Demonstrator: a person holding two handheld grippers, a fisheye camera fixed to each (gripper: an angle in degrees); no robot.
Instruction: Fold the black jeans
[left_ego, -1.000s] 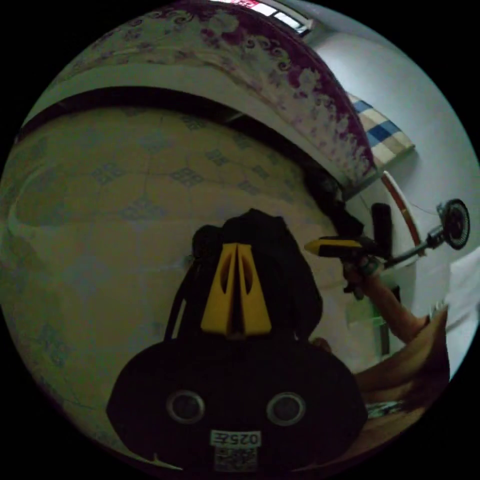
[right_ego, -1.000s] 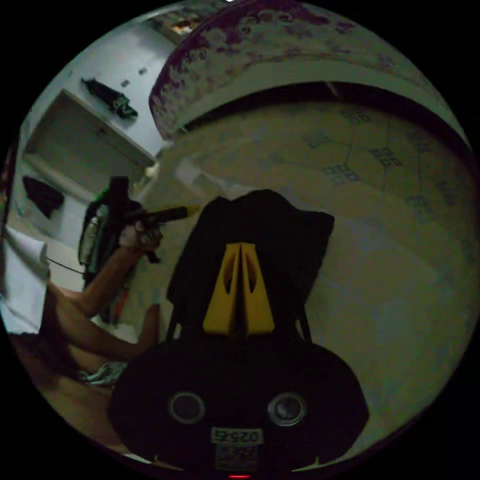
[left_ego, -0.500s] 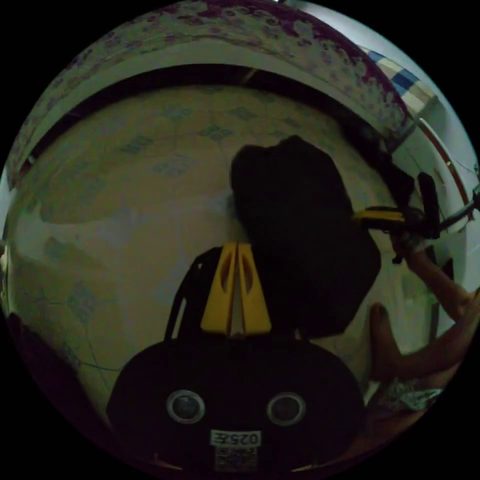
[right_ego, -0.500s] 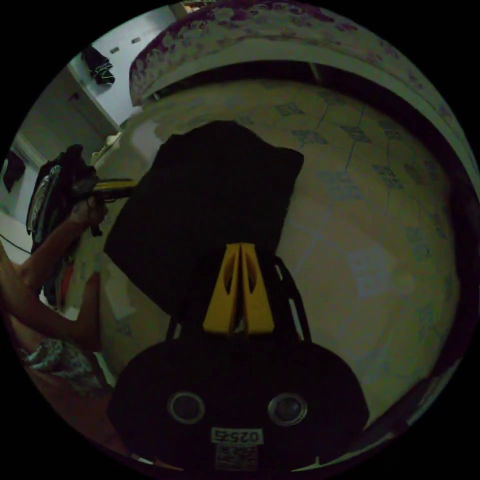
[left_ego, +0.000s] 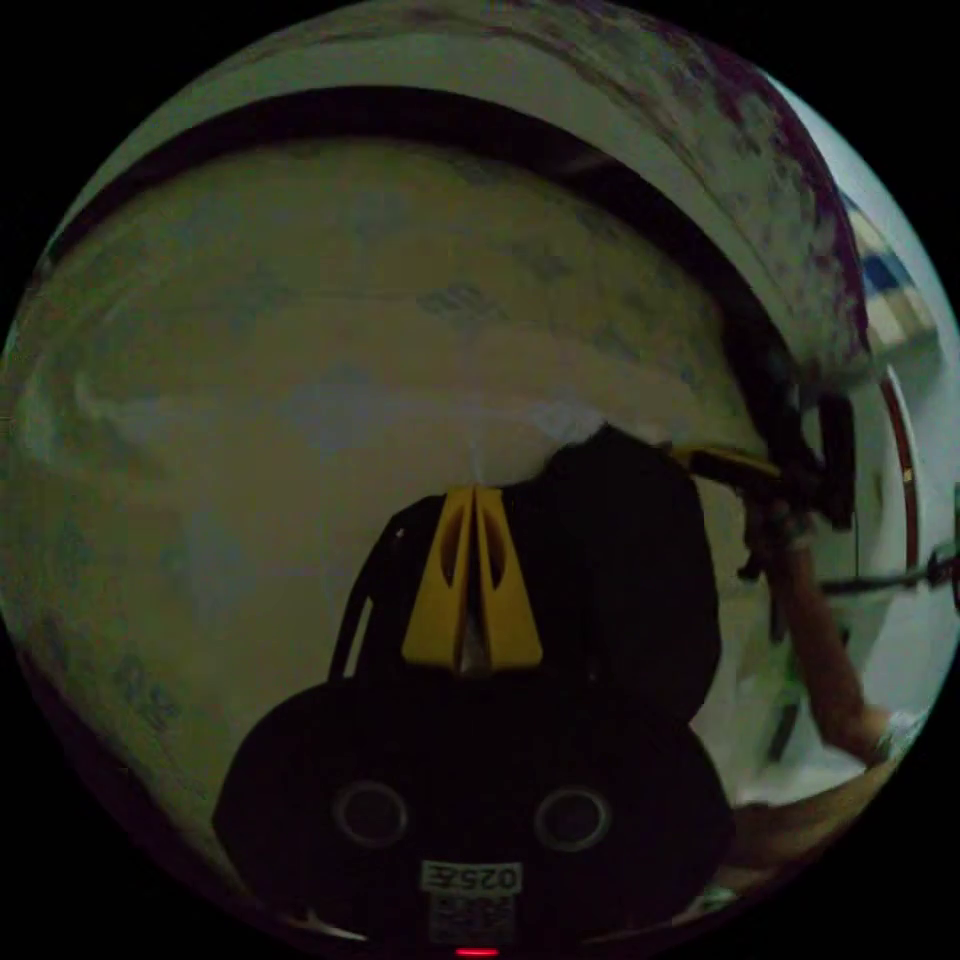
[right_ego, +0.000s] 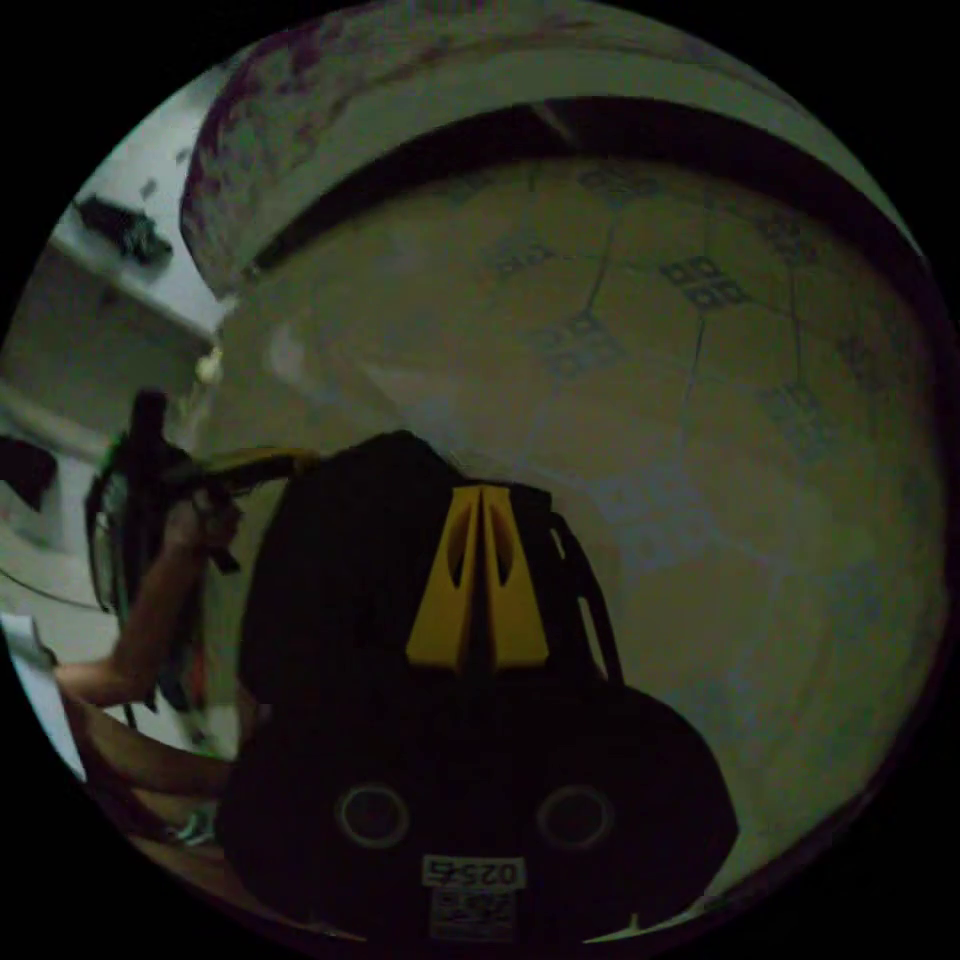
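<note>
black jeans (left_ego: 620, 570) lie bunched on the patterned mattress (left_ego: 300, 350), both yellow tongs (left_ego: 472, 580) (right_ego: 480, 580) pressed together, holding nothing.

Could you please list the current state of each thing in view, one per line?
black jeans: bunched into a compact dark bundle on the patterned mat.
left tool: yellow jaws together, nothing visibly between them.
right tool: yellow jaws together, beside the bundle; a grip on the cloth cannot be told.
patterned mat: lying flat.

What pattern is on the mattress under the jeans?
Pale yellow mattress with small blue square motifs joined by thin lines; clearest in the right gripper view.
</note>
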